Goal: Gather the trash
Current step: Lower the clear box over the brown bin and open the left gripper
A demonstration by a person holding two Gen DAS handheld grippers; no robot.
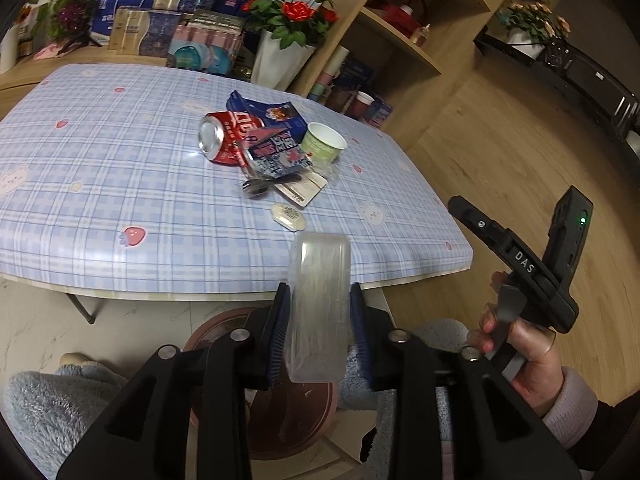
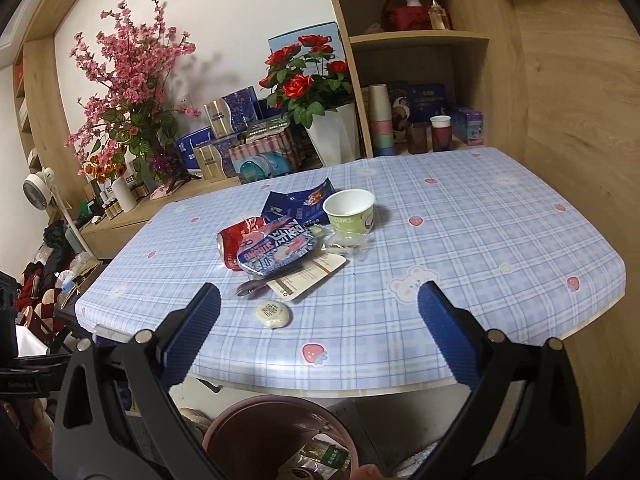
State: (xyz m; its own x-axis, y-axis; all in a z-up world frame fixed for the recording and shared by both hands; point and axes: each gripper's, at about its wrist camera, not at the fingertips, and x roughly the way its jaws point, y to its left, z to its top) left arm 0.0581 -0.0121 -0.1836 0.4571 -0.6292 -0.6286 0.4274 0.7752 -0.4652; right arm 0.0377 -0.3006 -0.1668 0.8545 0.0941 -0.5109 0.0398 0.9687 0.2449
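Your left claw (image 1: 319,320) is clamped on a clear rectangular plastic box (image 1: 319,312), its blue pads pressing both long sides. The box hangs off the near edge of the bench with the blue plaid cloth (image 1: 100,168), above the brown round bin (image 1: 280,412) on the floor below it. In your right-hand view that bin (image 2: 256,424) shows a green wrapper already lying inside.

Take the crushed red soda can (image 1: 224,138) as your landmark; it lies on its side near the middle of the bench. Leaning on its right side is a pink and blue snack wrapper (image 1: 276,152), and behind both lies a torn dark blue foil packet (image 1: 264,110). Right of the can, past the wrapper, a green and white paper cup (image 1: 322,144) stands upright with crumpled clear film at its foot. In front of the can a metal spoon (image 1: 260,186) lies partly under the wrapper, touching a white printed card (image 1: 302,190). Nearer you than the spoon, apart from the heap, sits a small pale oval sachet (image 1: 288,216).

Your right claw (image 2: 320,320) is spread wide and holds nothing, poised off the near bench edge over the bin. Behind the bench stand a white pot of red roses (image 1: 288,12) and stacked boxes.
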